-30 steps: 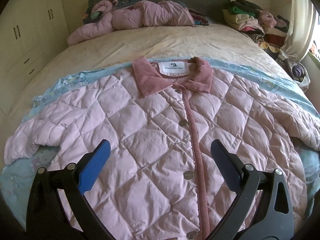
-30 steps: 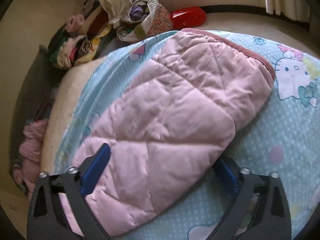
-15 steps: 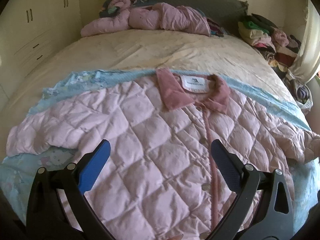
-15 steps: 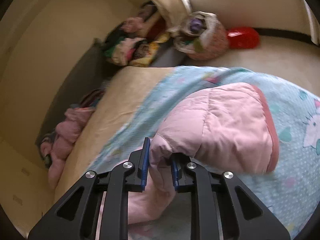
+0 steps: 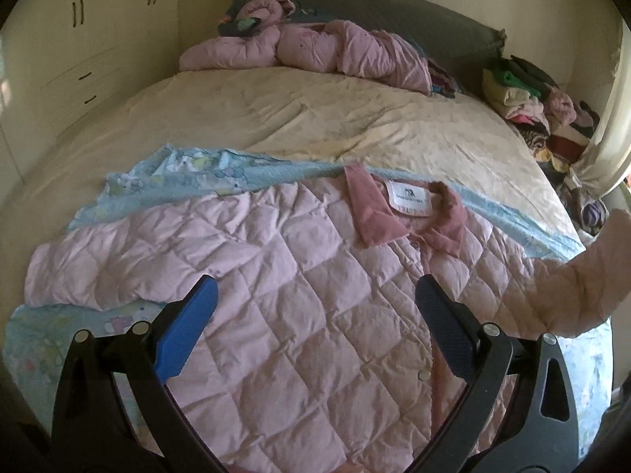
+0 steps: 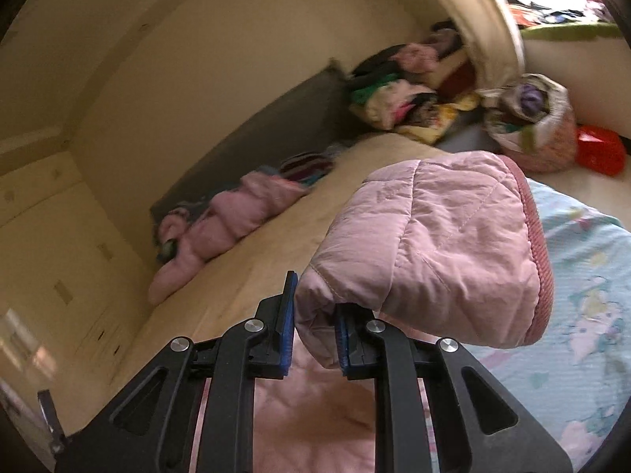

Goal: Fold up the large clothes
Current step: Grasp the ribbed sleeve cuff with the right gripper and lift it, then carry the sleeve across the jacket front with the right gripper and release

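The bed (image 5: 355, 118) with its cream sheet fills most of the room, and across its near part lies a light blue cartoon blanket (image 5: 165, 181). On this blanket the big pink quilted jacket (image 5: 276, 295) is spread flat, front side up, collar (image 5: 402, 216) toward the headboard (image 5: 374, 12).

What differs from one second ago: the jacket's right sleeve (image 6: 434, 244) was lying flat on the blue blanket, with the right gripper (image 6: 311, 327) wide open around it. Now that gripper has closed on a fold of the sleeve near the cuff, its blue pads (image 6: 288, 315) pressing the fabric from both sides, and the sleeve is lifted into the air — in the left wrist view it hangs up at the right edge, above the jacket body. The left gripper (image 5: 315, 315) has shifted too, so the collar now sits more to the right in its view. Its fingers are as wide apart as before, holding nothing, hovering above the jacket's chest.

At the head of the bed a second pink garment (image 5: 315, 47) lies crumpled, and a pile of folded clothes (image 5: 532, 106) sits on the right side near the curtain (image 5: 603, 138).

Inside the collar is a white label (image 5: 408, 197) with a small dark logo and a line of print — too small to read.
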Action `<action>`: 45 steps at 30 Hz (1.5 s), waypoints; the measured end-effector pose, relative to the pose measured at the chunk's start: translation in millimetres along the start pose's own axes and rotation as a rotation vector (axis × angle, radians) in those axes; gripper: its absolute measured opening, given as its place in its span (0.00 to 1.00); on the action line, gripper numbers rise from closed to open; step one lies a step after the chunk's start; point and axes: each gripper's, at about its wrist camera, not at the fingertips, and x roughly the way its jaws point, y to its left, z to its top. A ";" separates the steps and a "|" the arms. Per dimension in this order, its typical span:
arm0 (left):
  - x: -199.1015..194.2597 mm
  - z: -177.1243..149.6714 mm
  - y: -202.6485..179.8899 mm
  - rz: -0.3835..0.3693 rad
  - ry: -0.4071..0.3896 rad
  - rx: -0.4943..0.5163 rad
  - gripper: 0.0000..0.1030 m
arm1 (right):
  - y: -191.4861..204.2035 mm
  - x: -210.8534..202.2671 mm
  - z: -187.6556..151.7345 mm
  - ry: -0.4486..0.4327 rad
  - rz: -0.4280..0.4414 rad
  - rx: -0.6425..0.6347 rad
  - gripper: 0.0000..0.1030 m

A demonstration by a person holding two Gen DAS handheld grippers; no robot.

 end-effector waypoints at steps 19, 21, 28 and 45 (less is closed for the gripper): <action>10.2 7.4 32.2 -0.102 -0.008 -0.006 0.91 | 167.1 103.3 -98.0 0.184 0.148 -0.245 0.16; 17.7 4.6 30.9 -0.116 -0.004 -0.002 0.91 | 175.4 114.7 -114.4 0.209 0.147 -0.265 0.16; 54.8 -7.1 24.6 -0.187 0.023 -0.066 0.91 | 193.9 154.2 -180.9 0.344 0.142 -0.297 0.16; 116.7 -28.9 67.5 -0.331 0.100 -0.289 0.91 | 148.8 140.3 -195.2 0.351 0.086 0.081 0.27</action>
